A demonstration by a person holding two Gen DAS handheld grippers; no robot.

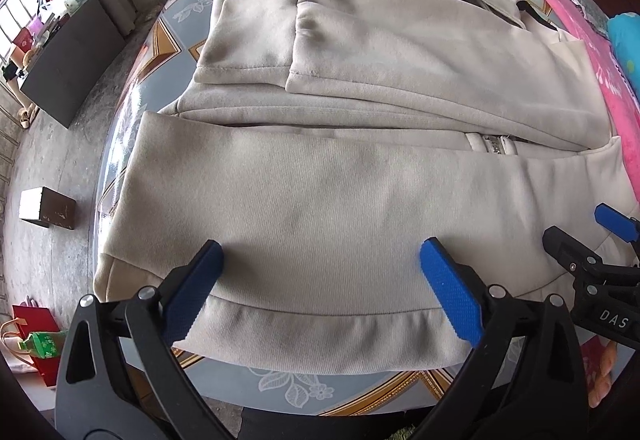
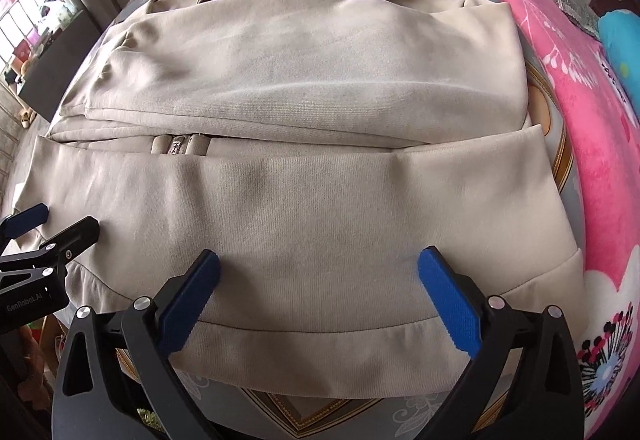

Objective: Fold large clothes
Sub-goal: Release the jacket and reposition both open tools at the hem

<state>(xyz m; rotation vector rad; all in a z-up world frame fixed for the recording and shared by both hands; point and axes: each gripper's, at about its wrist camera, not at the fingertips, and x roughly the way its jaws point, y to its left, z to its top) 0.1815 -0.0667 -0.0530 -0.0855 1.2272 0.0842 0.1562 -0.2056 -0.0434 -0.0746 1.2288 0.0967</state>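
Fingers of both the left gripper and right gripper spread wide, empty, above the beige jacket's folded hem.

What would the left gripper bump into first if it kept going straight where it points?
Most likely the folded beige fleece jacket. The left gripper is open and tilted down over the jacket's near hem, with nothing else between its blue pads. Depth is hard to judge, so how close it hovers is unclear.

Bare desk strip open below the jacket hem; pink blanket crowding the right edge; other claw just beside on the left.
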